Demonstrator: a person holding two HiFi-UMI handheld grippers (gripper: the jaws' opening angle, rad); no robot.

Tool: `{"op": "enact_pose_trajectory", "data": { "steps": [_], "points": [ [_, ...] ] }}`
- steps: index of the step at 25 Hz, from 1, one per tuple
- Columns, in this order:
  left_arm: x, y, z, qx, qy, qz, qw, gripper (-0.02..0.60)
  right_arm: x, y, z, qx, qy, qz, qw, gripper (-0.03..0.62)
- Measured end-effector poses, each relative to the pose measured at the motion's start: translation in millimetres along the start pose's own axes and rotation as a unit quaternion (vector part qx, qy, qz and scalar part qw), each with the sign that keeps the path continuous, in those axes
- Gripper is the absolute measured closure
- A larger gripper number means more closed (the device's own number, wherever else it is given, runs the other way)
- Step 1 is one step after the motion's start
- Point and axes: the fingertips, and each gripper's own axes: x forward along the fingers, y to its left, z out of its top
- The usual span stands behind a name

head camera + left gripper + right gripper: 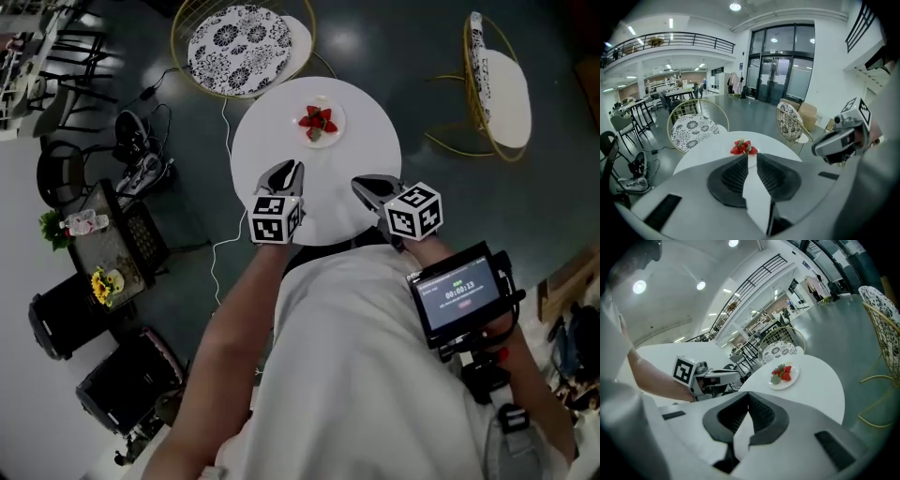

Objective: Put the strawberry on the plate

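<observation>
Several red strawberries (pixel 318 121) with green leaves lie on a small white plate (pixel 337 113) at the far side of the round white table (pixel 272 131). They also show ahead in the left gripper view (pixel 742 147) and the right gripper view (pixel 783 373), the latter with the plate (pixel 790 382). My left gripper (pixel 292 167) hangs over the near left of the table, its jaws a narrow slit apart with nothing between them (pixel 748 157). My right gripper (pixel 361 183) is at the near right, its tips together and empty (pixel 749 395). Both are well short of the plate.
A chair with a patterned cushion (pixel 242 37) stands beyond the table, and a second gold-framed chair (pixel 497 84) is at the right. Cables and gear (pixel 141 155) lie on the dark floor to the left. A small screen (pixel 457 292) is strapped near the right arm.
</observation>
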Motion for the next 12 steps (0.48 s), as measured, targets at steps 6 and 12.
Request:
{"op": "enact_pose_trajectory", "data": {
  "steps": [6,12],
  "points": [
    [-36.6,-1.3,-2.0,-0.012,-0.039,0.007,0.9991,0.568,-0.1,5.1,14.7,-0.019,-0.018,0.002,1.0,0.586],
    [-53.5,-5.5,1.6,-0.01,-0.073,-0.008,0.9973,0.573,-0.3,6.6,32.3,-0.04,-0.036,-0.001,0.999,0.586]
  ]
}}
